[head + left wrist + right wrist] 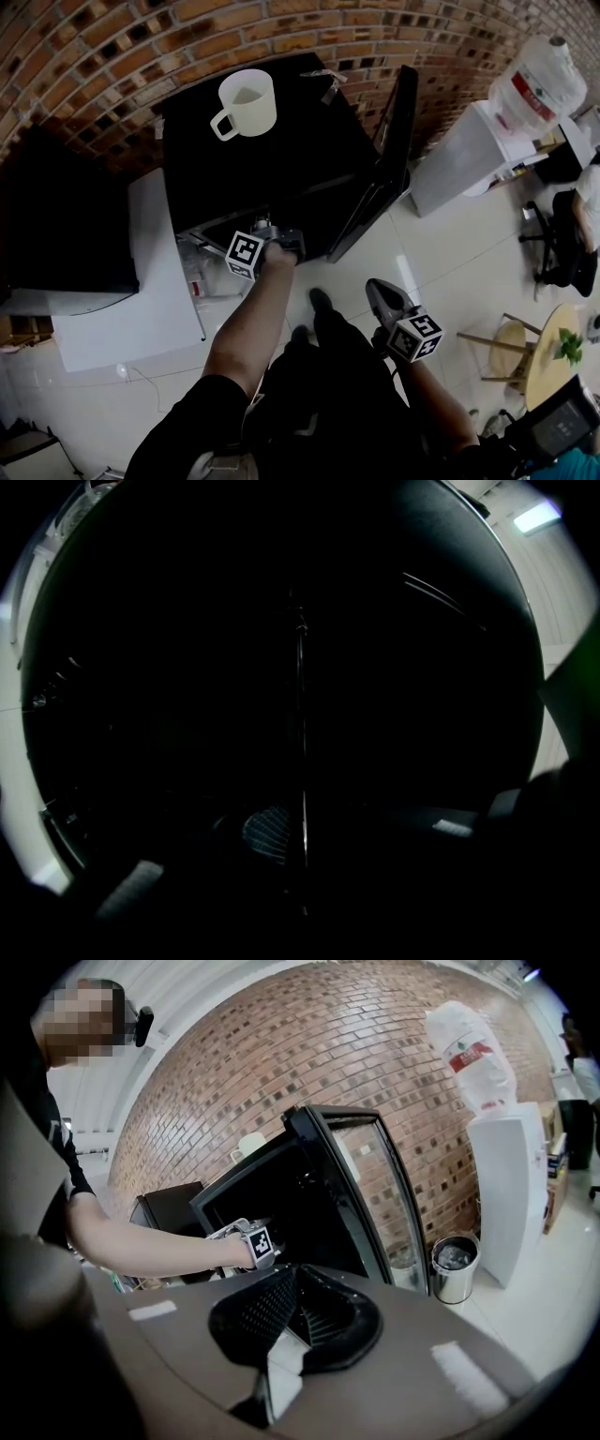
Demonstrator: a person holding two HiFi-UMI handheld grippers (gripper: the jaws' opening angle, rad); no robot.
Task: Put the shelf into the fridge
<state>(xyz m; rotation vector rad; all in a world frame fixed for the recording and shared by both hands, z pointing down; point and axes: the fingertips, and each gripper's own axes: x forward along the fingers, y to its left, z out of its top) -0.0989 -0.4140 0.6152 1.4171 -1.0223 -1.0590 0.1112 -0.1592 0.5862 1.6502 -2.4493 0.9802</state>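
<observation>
The black mini fridge (281,159) stands against the brick wall with its glass door (389,159) swung open to the right. My left gripper (274,242) reaches level into the fridge's opening, and its fingertips are hidden inside. The left gripper view is almost black. A thin bright edge (302,714), probably the shelf seen edge-on, runs upright between the jaws of the left gripper (300,841). One ribbed pad (267,832) shows just left of it, and whether the pads press on it is too dark to tell. My right gripper (380,295) (295,1312) hangs back over the floor, shut and empty.
A white cup (248,103) sits on the fridge top. A white cabinet (155,281) and a black box (56,225) stand to the left. At the right are a water dispenser (469,159), a metal bin (453,1265), a seated person (586,206) and a small round table (553,361).
</observation>
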